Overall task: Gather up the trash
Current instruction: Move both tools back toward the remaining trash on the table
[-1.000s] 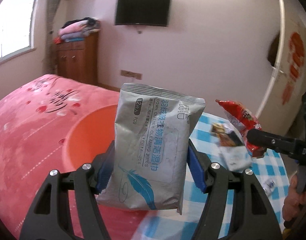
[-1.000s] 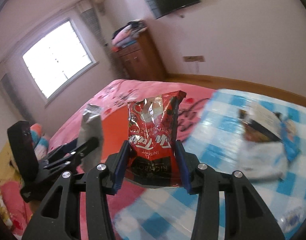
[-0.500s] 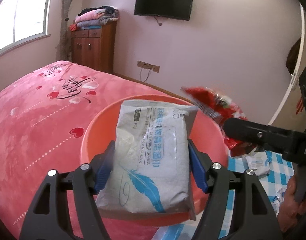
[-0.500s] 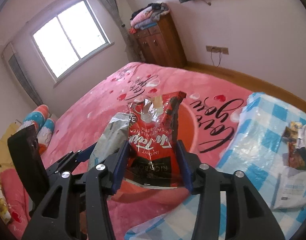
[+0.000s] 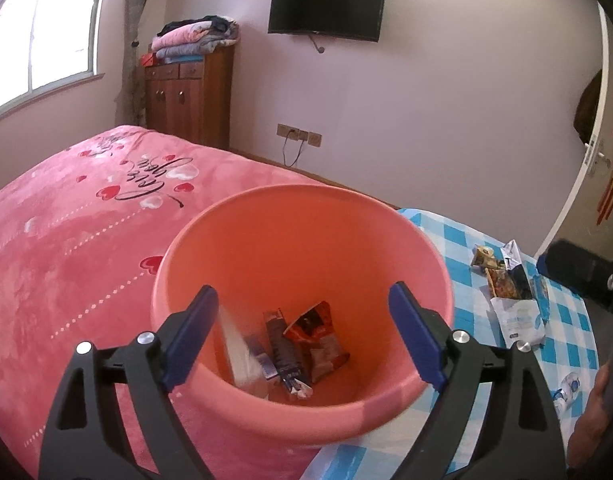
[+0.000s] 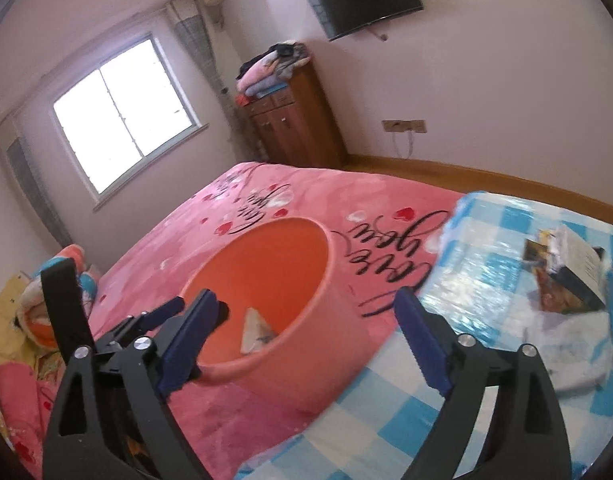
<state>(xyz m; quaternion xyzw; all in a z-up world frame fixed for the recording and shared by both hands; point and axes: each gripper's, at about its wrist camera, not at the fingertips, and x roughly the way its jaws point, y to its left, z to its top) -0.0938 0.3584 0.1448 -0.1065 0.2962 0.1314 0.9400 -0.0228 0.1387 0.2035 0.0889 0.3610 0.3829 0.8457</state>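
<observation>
An orange bucket (image 5: 298, 196) stands on the pink bedspread. My left gripper (image 5: 302, 292) hovers over its mouth, jaws opening, with nothing between the blue pads. Inside the bucket lie a blurred grey wipes pack (image 5: 242, 352), a red snack bag (image 5: 318, 336) and another wrapper (image 5: 284, 352). My right gripper (image 6: 306, 296) is beside the bucket (image 6: 334, 320), over its right wall, jaws also opening and empty. In the right wrist view the wipes pack (image 6: 256, 330) shows inside the bucket, and the left gripper (image 6: 146, 320) is at the left.
A blue checked cloth (image 5: 446, 236) lies to the right of the bucket with more wrappers (image 5: 506, 276), a white pouch (image 5: 518, 316) and a small bottle (image 5: 566, 386). A person's hand (image 5: 590, 420) is at the lower right. A wooden cabinet (image 5: 186, 96) stands by the far wall.
Both grippers opened and let go. The wipes pack and the red snack bag dropped into the bucket. The right gripper drew back to the bucket's right side.
</observation>
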